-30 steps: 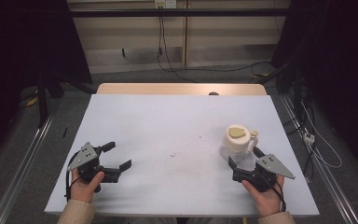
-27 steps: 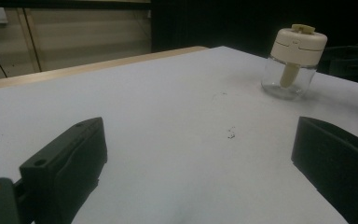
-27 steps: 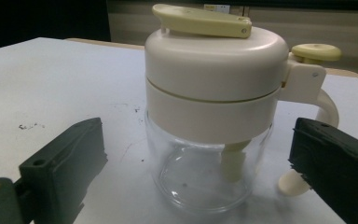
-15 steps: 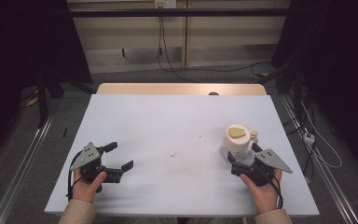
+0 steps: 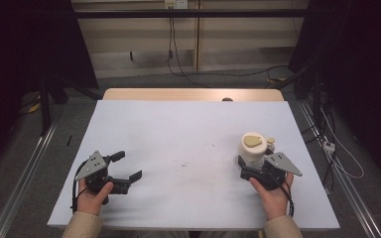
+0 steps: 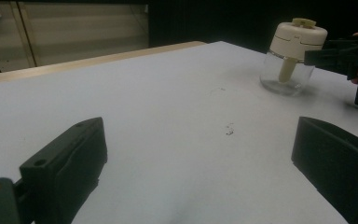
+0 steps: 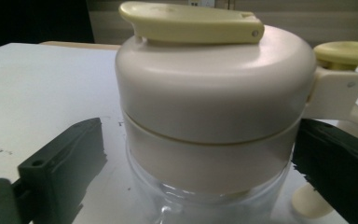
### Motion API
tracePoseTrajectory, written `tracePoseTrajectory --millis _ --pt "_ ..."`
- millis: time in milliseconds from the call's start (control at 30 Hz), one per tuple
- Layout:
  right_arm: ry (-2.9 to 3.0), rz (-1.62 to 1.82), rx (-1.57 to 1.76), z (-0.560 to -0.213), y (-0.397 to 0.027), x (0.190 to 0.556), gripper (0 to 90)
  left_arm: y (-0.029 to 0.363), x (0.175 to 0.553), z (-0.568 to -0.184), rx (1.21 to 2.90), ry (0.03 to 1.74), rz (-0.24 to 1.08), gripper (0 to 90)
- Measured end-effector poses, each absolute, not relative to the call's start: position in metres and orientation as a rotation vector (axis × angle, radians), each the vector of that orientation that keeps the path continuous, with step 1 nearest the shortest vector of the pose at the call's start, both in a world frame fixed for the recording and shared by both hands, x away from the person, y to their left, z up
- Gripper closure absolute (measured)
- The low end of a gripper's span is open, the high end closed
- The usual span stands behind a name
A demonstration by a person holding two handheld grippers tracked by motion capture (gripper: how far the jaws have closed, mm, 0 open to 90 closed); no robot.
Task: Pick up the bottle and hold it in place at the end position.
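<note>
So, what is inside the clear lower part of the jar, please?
Inside the jar, the left gripper view shows a cream tube hanging from the lid toward the glass bottom. It looks otherwise empty. The lid hides the tube's upper end.

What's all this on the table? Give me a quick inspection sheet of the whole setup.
Surface: white table, faint dark scuffs near the middle.
Job's things: cream-lidded clear jar, upright, at the right.
Clutter: nothing seen.
Grippers: left gripper open, nothing between its jaws; right gripper open, jaws either side of the jar.
Cables: black cables on the floor beyond the table.
Surroundings: dark room, pale wall panels behind.
</note>
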State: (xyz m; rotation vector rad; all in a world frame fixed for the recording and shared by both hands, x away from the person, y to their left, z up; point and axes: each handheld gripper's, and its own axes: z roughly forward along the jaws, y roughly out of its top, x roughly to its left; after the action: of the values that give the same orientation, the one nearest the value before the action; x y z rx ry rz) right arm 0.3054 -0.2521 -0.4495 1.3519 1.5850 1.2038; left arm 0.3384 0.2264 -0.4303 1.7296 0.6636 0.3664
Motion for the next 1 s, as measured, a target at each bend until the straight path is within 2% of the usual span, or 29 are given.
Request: tracePoseTrajectory --millis 1000 --pt "1.602 1.181 1.411 -0.452 -0.25 0.337 5.1 0.226 0.339 -0.431 1.726 0.668 0.356 3.2"
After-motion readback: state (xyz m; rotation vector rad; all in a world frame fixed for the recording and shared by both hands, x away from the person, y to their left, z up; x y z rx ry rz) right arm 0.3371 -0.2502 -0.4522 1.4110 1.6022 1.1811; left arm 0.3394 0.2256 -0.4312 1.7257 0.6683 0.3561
